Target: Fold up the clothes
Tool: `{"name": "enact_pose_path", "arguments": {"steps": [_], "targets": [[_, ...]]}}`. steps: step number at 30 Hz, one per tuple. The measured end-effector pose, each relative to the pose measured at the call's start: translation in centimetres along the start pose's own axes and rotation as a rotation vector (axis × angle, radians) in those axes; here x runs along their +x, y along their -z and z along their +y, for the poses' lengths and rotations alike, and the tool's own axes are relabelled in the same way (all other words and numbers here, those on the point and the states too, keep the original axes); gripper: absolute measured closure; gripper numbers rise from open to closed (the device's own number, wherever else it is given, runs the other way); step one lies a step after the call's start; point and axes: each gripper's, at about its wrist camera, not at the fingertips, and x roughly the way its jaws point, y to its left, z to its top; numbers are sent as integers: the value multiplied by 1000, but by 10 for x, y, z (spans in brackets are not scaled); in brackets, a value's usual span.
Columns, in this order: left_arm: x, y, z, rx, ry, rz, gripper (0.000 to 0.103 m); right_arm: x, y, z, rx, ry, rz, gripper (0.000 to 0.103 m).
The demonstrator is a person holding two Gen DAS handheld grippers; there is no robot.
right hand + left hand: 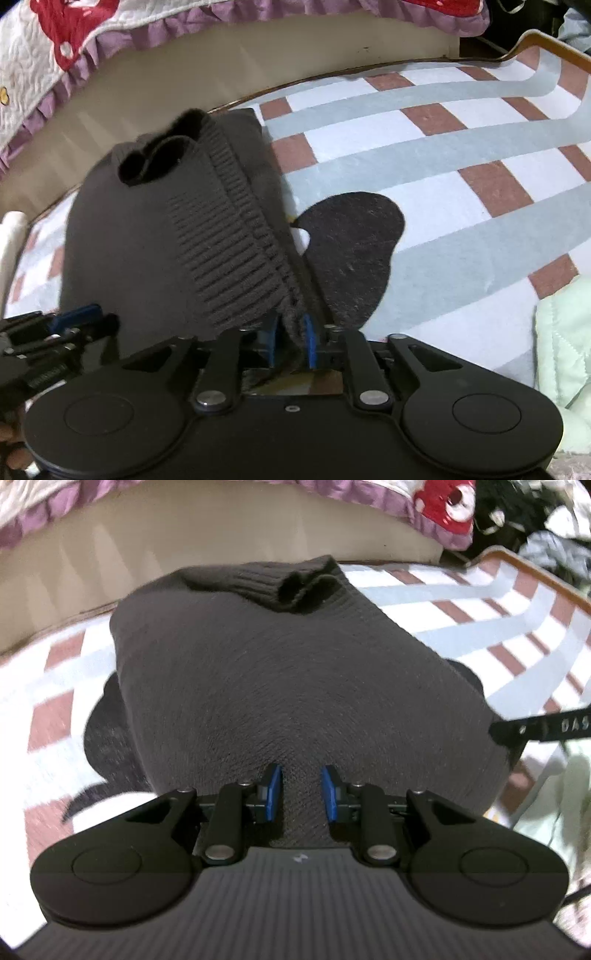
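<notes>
A dark grey knitted sweater (288,679) lies folded on a checked mat (461,602), its ribbed cuff (295,587) at the far end. My left gripper (302,792) hovers open over the sweater's near edge, with fabric under the blue pads (273,790) but not pinched. In the right wrist view my right gripper (290,339) is shut on the sweater's ribbed hem (229,258), which is lifted and folded over the body (110,240). The left gripper (74,321) shows at the left edge there. A right gripper finger (535,727) touches the sweater's right side.
A bed with a purple-frilled quilt (74,55) and beige base (221,62) runs along the far side. A dark patch (351,251) is on the mat beside the sweater. Pale green quilted fabric (565,350) lies at right. Several dark clothes (535,524) are piled far right.
</notes>
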Motion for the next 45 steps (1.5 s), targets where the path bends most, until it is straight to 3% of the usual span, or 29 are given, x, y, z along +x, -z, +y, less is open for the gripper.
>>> {"name": "enact_pose_path", "arguments": {"steps": [1,2,5,8,11,15,18,21,23,25,27,29,34,39,40,42,43,45], "targets": [[1,0,2,-14,10,0,79,-1,0,0,0,22,-3,60],[1,0,3,-25,18,0,79,-1,1,-1,3,38,-5,53],[1,1,4,-22,22,9,79,-8,-3,-13,71,21,-36,54],[1,5,-1,41,19,28,78,-42,-9,-27,152,24,-221,53],[0,11,-8,123,9,41,78,-68,-32,-21,44,-104,-361,53],[-5,10,0,80,72,58,78,-53,-68,28,-349,-264,-327,52],[-20,2,16,8,119,-2,76,-13,-85,65,-565,-269,-284,53],[-31,-13,34,-27,87,-90,76,29,-102,85,-613,-226,-258,53],[-29,-26,42,-14,37,-119,73,48,-114,88,-612,-241,-229,52],[-18,-39,48,8,-46,-135,72,64,-121,91,-650,-186,-231,52],[-4,-54,62,-15,-67,-143,72,79,-123,89,-695,-139,-243,46],[8,-67,76,-54,-60,-147,71,90,-126,81,-670,-167,-227,34],[20,-75,76,-76,-20,-145,70,111,-138,56,-484,-339,-182,30],[32,-82,77,-98,20,-143,71,116,-135,70,-551,-403,-178,31],[35,-84,77,-102,28,-143,71,119,-135,73,-562,-377,-179,38],[40,-87,78,-111,44,-142,71,118,-135,75,-553,-362,-200,70],[42,-89,78,-116,52,-141,73,115,-138,73,-532,-393,-203,89],[45,-92,77,-115,65,-134,78,102,-144,68,-490,-457,-225,92]]}}
